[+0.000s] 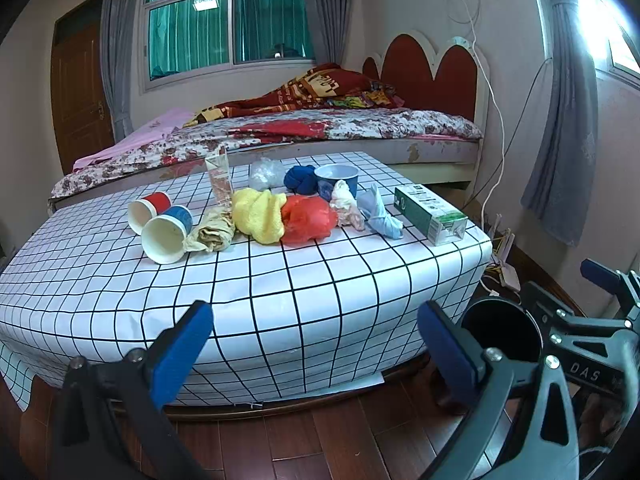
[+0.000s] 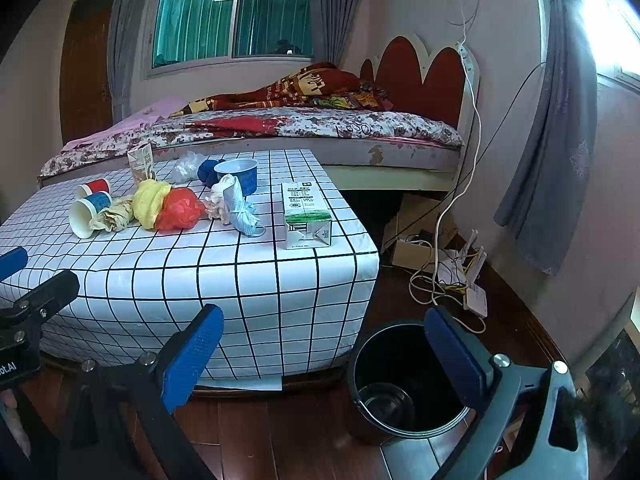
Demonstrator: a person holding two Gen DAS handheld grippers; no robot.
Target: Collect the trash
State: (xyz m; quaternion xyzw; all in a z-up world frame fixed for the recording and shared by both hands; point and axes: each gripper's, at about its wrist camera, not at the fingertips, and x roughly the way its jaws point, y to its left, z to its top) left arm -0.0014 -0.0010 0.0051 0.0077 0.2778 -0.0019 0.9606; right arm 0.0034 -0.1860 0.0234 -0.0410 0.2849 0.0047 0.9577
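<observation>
Trash lies on a low table with a white grid cloth [image 1: 280,280]: a red paper cup [image 1: 150,206] and a blue paper cup [image 1: 168,232] on their sides, a beige wad [image 1: 212,232], a yellow cloth [image 1: 260,214], a red bag [image 1: 308,218], a light blue wad [image 1: 380,216], a green-white carton [image 1: 430,214], a blue bowl [image 1: 336,178]. A black bin [image 2: 404,380] stands on the floor right of the table. My left gripper [image 1: 316,340] and right gripper [image 2: 320,344] are open and empty, in front of the table.
A bed [image 1: 320,128] stands behind the table. Cables and a router [image 2: 460,280] lie on the wooden floor at right. An upright carton [image 1: 219,178], a clear bag [image 1: 266,174] and a dark blue wad [image 1: 300,178] sit at the table's back.
</observation>
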